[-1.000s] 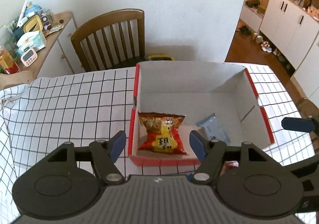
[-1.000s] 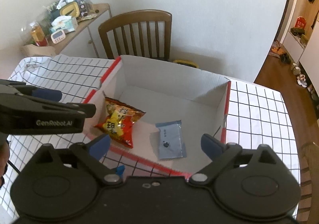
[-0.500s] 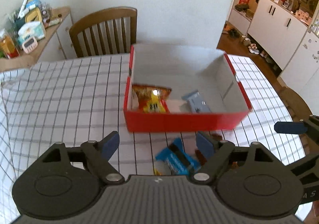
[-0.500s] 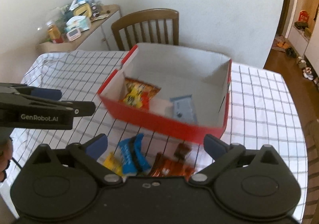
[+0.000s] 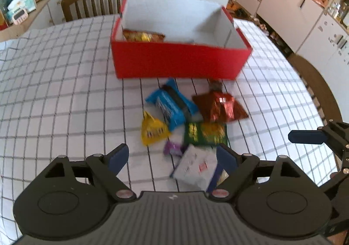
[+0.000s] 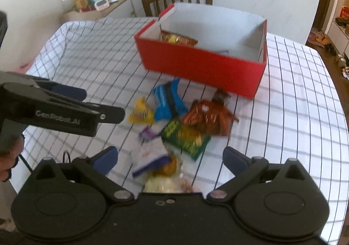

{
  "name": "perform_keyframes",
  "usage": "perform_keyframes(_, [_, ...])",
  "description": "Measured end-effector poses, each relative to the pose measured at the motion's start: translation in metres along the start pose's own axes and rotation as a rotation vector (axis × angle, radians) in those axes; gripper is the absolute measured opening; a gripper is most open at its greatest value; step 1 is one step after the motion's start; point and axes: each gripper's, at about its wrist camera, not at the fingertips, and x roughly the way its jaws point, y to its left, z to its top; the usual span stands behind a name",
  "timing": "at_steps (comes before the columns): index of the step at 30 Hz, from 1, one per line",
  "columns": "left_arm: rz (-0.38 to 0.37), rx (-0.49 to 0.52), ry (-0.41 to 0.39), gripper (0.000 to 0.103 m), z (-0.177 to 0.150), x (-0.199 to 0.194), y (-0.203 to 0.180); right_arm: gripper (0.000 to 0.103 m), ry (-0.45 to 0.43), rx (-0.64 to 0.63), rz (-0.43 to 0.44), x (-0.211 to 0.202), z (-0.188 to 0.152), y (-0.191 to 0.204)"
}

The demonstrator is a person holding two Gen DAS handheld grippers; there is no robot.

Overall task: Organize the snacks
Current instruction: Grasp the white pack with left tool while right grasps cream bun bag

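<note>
Your left tongs (image 5: pixel 172 155) have just been spreading and now gape empty above the white packet (image 5: pixel 195 166), nearest of the loose snacks, its long axis running away toward the red box (image 5: pixel 178 62). Your right tongs (image 6: pixel 170 157) stand wide too, over the same heap. The box holds an orange bag (image 5: pixel 141 35).

The red box (image 5: pixel 178 60) hides most of the orange packet (image 5: pixel 142 35) behind its front wall. In the right wrist view only a sliver of a pale packet (image 6: pixel 222 51) shows inside. The white pouch (image 6: pixel 150 153) smears with blur, covering the yellowish snack (image 6: pixel 162 184), cut off by the gripper body.
</note>
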Motion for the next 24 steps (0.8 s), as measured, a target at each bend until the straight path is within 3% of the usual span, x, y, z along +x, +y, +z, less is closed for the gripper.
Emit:
perform_keyframes(5, [0.017,-0.001,0.041,0.088,-0.020,0.015,-0.004,0.097,0.045,-0.040,-0.020,0.010,-0.030,0.010])
perform_keyframes(12, [0.011,-0.113,0.111,0.088,-0.015,0.040,0.003,0.094,0.105,-0.015,-0.006,0.026,-0.046,0.012])
perform_keyframes(18, [-0.046,-0.307,0.239,0.088,-0.002,0.072,0.014,0.085,0.130,-0.015,0.010,0.036,-0.047,0.010])
perform_keyframes(24, [-0.073,-0.523,0.305,0.087,-0.003,0.095,0.031,0.078,0.152,-0.056,0.032,0.043,-0.048,0.012])
